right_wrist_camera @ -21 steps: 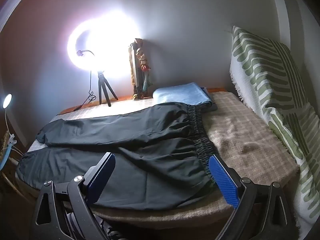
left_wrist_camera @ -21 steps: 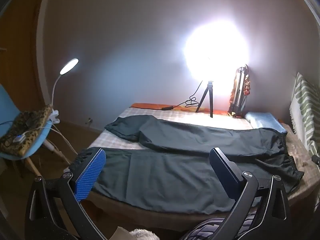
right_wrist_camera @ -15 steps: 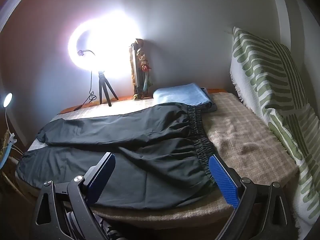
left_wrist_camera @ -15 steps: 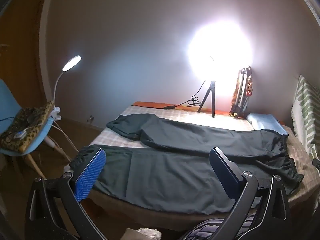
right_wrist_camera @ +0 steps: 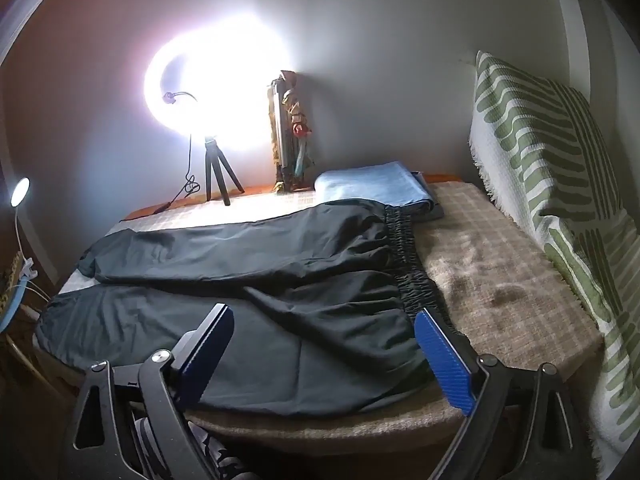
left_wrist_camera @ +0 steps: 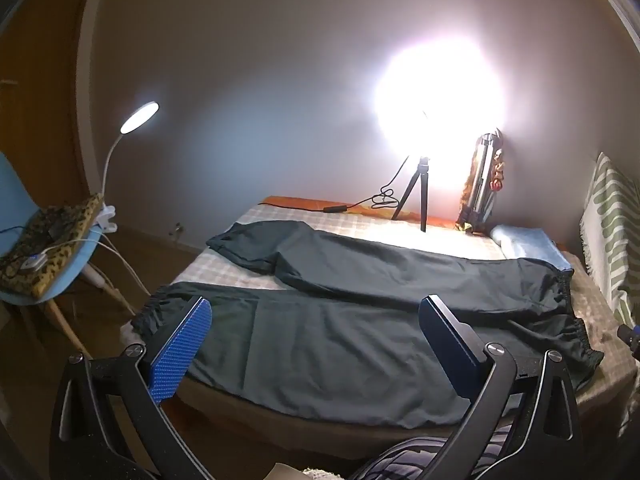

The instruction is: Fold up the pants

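Observation:
Dark pants [left_wrist_camera: 360,320] lie spread flat across the bed, both legs running left and the elastic waistband [right_wrist_camera: 408,264] at the right. In the left wrist view my left gripper [left_wrist_camera: 316,328] hangs open above the bed's near edge, over the near leg, with nothing between its blue pads [left_wrist_camera: 180,352]. The right gripper [right_wrist_camera: 324,344] is also open, short of the near hip of the pants [right_wrist_camera: 280,320], its right pad [right_wrist_camera: 444,364] close to the waistband's near end. Neither touches the cloth.
A bright ring light on a small tripod [left_wrist_camera: 418,196] stands at the bed's far edge beside a folded tripod [right_wrist_camera: 288,148] and a folded blue cloth [right_wrist_camera: 372,186]. A green-striped blanket [right_wrist_camera: 552,200] drapes at the right. A blue chair [left_wrist_camera: 24,248] with a clip lamp stands at the left.
The left wrist view has shifted slightly, with the pants and chair sliding a little right in it. The right view is nearly unchanged. Both grippers stay open.

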A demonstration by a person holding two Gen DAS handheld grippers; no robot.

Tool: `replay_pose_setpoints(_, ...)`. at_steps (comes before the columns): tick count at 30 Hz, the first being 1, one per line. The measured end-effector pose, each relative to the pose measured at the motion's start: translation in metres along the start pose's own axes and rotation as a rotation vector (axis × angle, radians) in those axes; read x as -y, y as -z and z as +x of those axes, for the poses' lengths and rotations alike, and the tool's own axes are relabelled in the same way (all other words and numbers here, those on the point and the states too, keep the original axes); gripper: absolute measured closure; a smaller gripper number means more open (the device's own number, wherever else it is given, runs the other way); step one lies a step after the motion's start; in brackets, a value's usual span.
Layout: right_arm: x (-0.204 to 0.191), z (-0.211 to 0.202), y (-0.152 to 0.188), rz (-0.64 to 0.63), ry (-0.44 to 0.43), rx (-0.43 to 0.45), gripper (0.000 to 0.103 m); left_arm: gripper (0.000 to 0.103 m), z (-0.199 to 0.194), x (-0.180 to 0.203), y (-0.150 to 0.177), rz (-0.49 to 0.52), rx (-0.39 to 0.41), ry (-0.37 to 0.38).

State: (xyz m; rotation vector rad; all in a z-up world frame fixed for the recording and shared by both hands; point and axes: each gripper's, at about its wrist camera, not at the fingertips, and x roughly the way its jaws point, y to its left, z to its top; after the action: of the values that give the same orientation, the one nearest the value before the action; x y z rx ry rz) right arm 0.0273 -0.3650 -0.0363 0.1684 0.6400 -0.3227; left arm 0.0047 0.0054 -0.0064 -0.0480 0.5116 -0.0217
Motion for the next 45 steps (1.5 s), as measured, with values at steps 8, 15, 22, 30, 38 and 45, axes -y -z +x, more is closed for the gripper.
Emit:
replay_pose_setpoints(8,-0.001,0.003,0.001,-0.002,0.000,-0.006,0.010,0.000,0.001,0.002,0.001,0.000,-0.001,0.007)
replay_pose_setpoints(15,-0.003,0.006,0.001,-0.005,-0.005,-0.007,0.011,0.000,0.003,0.002,0.001,0.001,-0.003,0.007)
replay_pose_setpoints(22,-0.004,0.008,0.002,-0.007,-0.011,-0.010,0.011,0.000,0.005,0.005,0.003,0.001,-0.005,0.006)
replay_pose_setpoints(30,-0.004,0.011,0.005,-0.002,-0.007,-0.018,0.011,0.000,0.007,0.006,0.004,0.001,-0.010,0.007)
replay_pose_setpoints(38,-0.003,0.012,0.005,-0.002,-0.008,-0.021,0.011,0.000,0.007,0.007,0.003,0.002,-0.013,0.011)
replay_pose_setpoints(45,-0.003,0.013,0.006,0.002,-0.007,-0.027,0.011,0.000,0.008,0.007,0.003,-0.002,-0.021,0.015)
